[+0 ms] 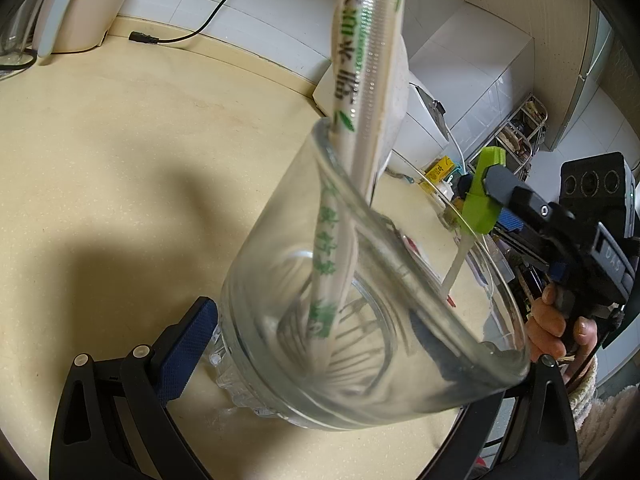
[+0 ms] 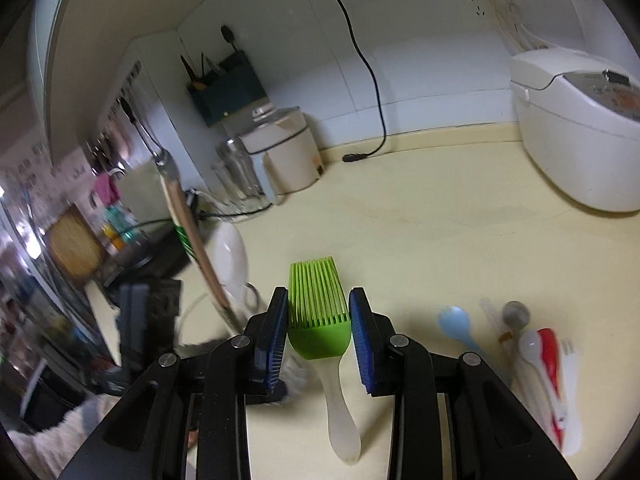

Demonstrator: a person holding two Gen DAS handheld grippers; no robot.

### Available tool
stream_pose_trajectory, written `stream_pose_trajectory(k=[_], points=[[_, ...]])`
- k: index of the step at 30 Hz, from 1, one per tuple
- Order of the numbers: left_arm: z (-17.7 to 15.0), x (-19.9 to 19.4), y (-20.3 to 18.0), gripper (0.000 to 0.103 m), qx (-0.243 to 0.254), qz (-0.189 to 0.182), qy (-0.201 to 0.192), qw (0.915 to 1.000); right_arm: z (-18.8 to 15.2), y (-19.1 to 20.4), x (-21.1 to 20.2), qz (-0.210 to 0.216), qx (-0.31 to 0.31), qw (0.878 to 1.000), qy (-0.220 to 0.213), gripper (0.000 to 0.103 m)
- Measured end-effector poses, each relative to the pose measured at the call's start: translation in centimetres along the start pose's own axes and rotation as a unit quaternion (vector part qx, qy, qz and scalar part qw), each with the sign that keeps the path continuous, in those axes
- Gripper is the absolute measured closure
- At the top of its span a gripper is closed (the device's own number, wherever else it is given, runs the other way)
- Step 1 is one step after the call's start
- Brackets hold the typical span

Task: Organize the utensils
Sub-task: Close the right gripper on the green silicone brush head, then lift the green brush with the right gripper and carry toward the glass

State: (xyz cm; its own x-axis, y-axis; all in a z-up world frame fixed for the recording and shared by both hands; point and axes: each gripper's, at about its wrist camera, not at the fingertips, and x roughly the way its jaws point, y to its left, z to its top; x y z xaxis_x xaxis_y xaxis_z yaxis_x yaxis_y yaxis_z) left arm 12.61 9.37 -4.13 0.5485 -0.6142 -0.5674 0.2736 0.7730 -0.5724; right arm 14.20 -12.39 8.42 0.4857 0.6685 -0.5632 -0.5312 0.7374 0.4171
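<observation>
My left gripper (image 1: 316, 320) is shut on a clear glass jar (image 1: 280, 280), which stands tilted in the left wrist view. One blue pad (image 1: 184, 352) presses its left side; the other is hidden behind the glass. Paper-wrapped chopsticks (image 1: 360, 80), a wire whisk (image 1: 352, 340) and a white paddle stand in the jar. My right gripper (image 2: 319, 334) is shut on a green silicone brush (image 2: 316, 304) by its head, held above the counter to the right of the jar (image 2: 216, 320). The brush's translucent handle (image 2: 340, 412) points back toward me. The left wrist view shows the brush (image 1: 486, 196) beyond the jar's rim.
Loose utensils lie on the beige counter at the right: a blue spoon (image 2: 456, 324), a white spoon (image 2: 532, 348), a red piece (image 2: 550, 356) and a white fork (image 2: 570, 380). A white rice cooker (image 2: 580, 132) stands far right. A black cable (image 2: 360, 60) hangs to the counter. A hand (image 1: 556, 320) holds the right gripper.
</observation>
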Motion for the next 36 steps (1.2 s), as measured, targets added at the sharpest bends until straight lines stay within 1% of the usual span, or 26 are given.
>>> stream_pose_trajectory(k=[13,19,25,29,31,36], points=[[0.0,0.0,0.0,0.003,0.0,0.0,0.0,1.0,-0.3,0.0,-0.5,-0.061,-0.01,0.998,-0.008,0.072],[0.0,0.0,0.0,0.003,0.0,0.0,0.0,1.0,-0.5,-0.2,-0.7,-0.065,0.0,0.998,-0.008,0.072],[0.0,0.0,0.0,0.003,0.0,0.0,0.0,1.0,1.1,1.3,-2.2,-0.06,-0.022,0.997,-0.039,0.073],[0.0,0.0,0.0,0.003,0.0,0.0,0.0,1.0,2.3,2.6,-3.0,-0.053,-0.038,0.996,-0.059,0.076],[0.0,0.0,0.0,0.003,0.0,0.0,0.0,1.0,2.8,3.1,-3.5,-0.049,-0.045,0.995,-0.07,0.079],[0.0,0.0,0.0,0.003,0.0,0.0,0.0,1.0,4.6,4.5,-4.0,-0.047,-0.068,0.992,-0.093,0.079]])
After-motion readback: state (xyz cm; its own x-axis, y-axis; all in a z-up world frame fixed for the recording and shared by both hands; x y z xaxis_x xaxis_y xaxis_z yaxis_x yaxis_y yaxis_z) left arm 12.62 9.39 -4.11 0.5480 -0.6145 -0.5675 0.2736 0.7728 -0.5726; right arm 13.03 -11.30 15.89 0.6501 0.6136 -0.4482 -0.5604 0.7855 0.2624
